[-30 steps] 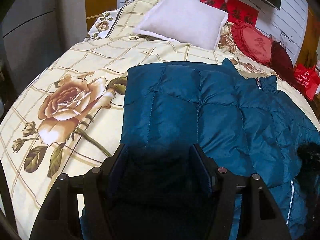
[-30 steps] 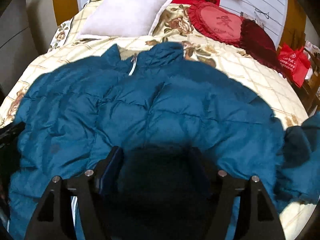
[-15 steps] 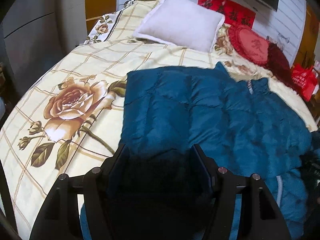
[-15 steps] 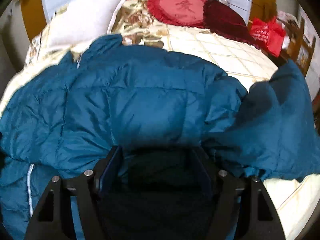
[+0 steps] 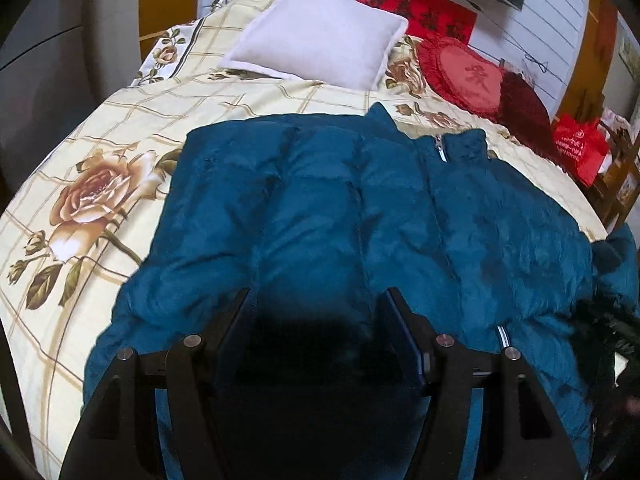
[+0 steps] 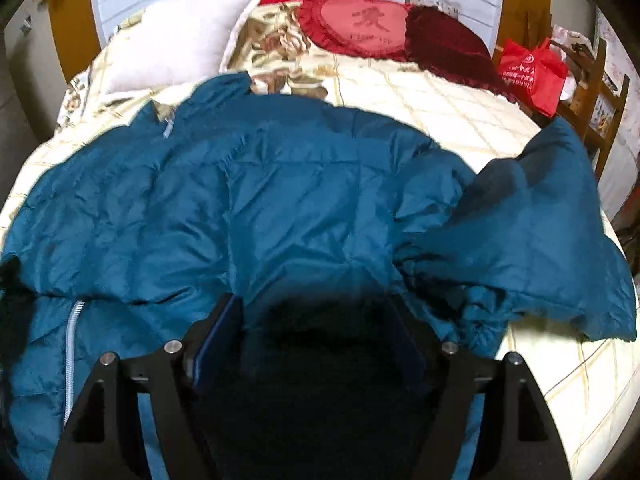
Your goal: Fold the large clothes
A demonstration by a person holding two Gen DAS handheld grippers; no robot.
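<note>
A teal puffer jacket (image 5: 360, 200) lies front up across the flowered bed sheet (image 5: 100, 140), its zip (image 5: 440, 148) and collar toward the pillows. My left gripper (image 5: 317, 296) is shut on a thick fold at the jacket's near left edge, and the padding fills the gap between its fingers. In the right wrist view the jacket (image 6: 280, 200) bulges between the fingers of my right gripper (image 6: 312, 300). Its jaws are opening, with the fabric still packed between the pads. One sleeve (image 6: 540, 220) stretches out to the right over the bed.
At the head of the bed lie a white pillow (image 5: 320, 52), a red round cushion (image 5: 468, 76) and a dark red cushion (image 6: 444, 48). A red bag (image 6: 532, 68) sits on a wooden chair (image 6: 600, 92) beside the bed's right side.
Both grippers have shifted sideways with the jacket's near edge. In the right wrist view the sleeve has swung into sight at the right and spread out. The collar now sits nearer the left view's middle.
</note>
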